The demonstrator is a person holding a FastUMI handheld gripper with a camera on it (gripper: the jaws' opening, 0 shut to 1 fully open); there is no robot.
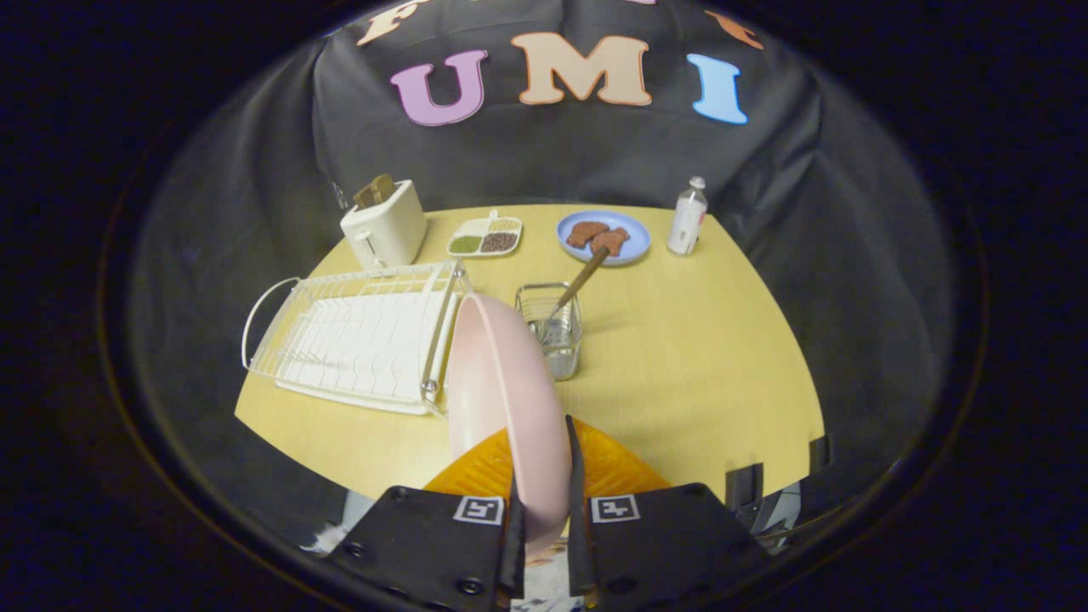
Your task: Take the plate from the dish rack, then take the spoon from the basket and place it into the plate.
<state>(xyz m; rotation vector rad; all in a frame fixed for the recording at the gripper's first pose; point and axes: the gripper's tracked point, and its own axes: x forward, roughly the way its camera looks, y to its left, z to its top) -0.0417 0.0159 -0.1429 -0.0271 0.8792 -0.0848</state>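
- While the gripper (541,501) pinches the pink plate (501,399) by its rim, edge-up, the plate hangs at 3 o'clock of the dish rack (357,336).
- Likely stiff, smooth, slippery (perhaps breakable); keep the rim hold.
- The spoon (574,289) waits in the basket (552,327), at 12 o'clock beyond the fingers.

Staged kitchen corner inside a cloth-walled booth: yellow table (697,357) set with toaster (384,225), wire dish rack (357,336), utensil basket (552,330), cookie plate (603,237).
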